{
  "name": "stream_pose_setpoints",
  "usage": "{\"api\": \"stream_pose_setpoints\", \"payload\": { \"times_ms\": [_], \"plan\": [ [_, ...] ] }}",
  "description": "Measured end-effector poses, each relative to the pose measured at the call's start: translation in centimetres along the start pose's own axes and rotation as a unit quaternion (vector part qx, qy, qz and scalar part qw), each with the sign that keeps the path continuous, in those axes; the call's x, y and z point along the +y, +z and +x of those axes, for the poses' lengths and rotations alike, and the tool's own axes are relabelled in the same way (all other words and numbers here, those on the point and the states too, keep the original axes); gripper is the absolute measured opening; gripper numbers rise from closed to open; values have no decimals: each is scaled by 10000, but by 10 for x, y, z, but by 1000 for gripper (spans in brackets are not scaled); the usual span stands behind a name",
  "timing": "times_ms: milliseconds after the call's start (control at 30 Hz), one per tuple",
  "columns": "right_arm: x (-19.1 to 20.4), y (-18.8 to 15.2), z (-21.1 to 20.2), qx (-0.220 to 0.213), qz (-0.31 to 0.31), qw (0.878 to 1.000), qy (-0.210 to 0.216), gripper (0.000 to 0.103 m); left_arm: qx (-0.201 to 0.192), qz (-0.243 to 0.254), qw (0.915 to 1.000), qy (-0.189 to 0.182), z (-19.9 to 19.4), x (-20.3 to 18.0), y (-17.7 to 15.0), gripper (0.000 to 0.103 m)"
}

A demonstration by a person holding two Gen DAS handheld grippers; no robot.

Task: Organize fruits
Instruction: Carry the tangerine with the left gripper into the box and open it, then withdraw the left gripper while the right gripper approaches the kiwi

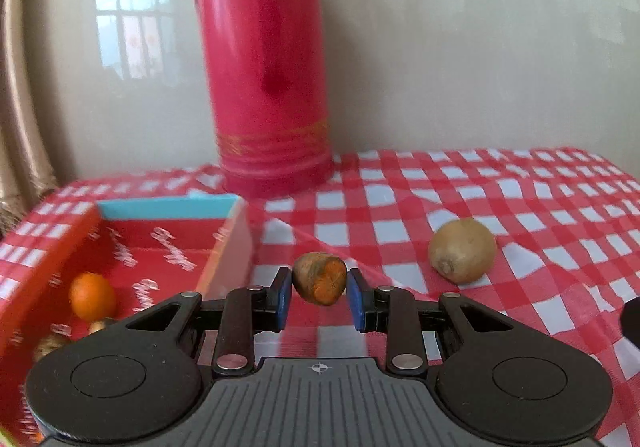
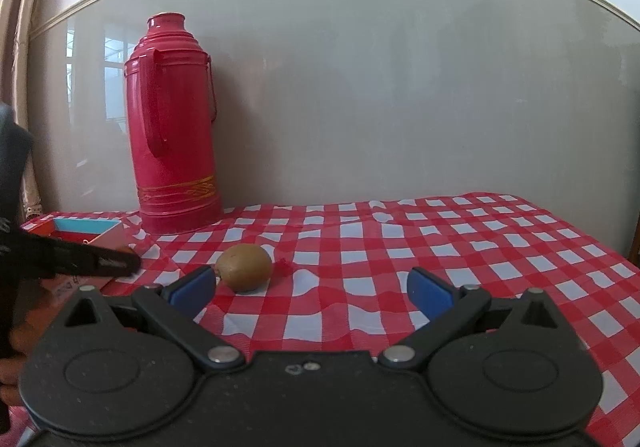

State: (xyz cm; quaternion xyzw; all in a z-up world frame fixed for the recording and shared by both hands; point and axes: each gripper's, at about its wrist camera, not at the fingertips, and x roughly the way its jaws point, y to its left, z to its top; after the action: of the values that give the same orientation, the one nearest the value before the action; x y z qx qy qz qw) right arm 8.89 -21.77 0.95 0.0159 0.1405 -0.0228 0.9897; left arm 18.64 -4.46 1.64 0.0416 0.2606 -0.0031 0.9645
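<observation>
Box (image 1: 168,207): holds an orange fruit (image 1: 93,296) and small brownish pieces | Your left gripper (image 1: 319,297): jaws clamped on a brown-orange fruit piece (image 1: 320,279), lifted beside the box's right wall | Your right gripper (image 2: 312,293): jaws wide apart, nothing gripped, low over worktop | Kiwi (image 2: 245,267): on checked cloth (image 2: 440,247), just beyond right gripper's left jaw.

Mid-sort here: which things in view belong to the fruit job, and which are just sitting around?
Job:
small orange-brown fruit, clamped in the left gripper
kiwi on the cloth
box holding an orange fruit
right gripper, jaws wide

Lying about:
red thermos
checked tablecloth
</observation>
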Motion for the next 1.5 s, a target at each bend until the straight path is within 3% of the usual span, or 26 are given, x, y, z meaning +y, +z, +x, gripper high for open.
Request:
{"api": "stream_pose_setpoints", "payload": {
  "times_ms": [233, 533, 967, 1033, 1100, 1200, 1500],
  "plan": [
    [9, -1, 2, 43, -59, 9999, 93, 97, -227, -259, 9975, 611, -32, 46, -3, 30],
    [30, -4, 7, 104, -251, 9993, 264, 97, 100, -717, 9881, 1355, -37, 108, -25, 30],
    [63, -9, 17, 236, -546, 9968, 529, 97, 450, -1102, 9814, 1508, -32, 138, -43, 31],
    [67, -9, 19, 252, -579, 9965, 544, 97, 483, -1148, 9812, 1476, -32, 141, -44, 37],
    [70, -10, 20, 267, -588, 9963, 567, 97, 439, -1146, 9818, 1451, -34, 142, -44, 54],
    [73, -9, 21, 268, -616, 9960, 585, 97, 338, -1114, 9815, 1519, -40, 141, -44, 68],
    [73, -3, 30, 345, -562, 9962, 569, 97, 67, -1183, 9817, 1489, -69, 150, -46, 87]
  ]
}}
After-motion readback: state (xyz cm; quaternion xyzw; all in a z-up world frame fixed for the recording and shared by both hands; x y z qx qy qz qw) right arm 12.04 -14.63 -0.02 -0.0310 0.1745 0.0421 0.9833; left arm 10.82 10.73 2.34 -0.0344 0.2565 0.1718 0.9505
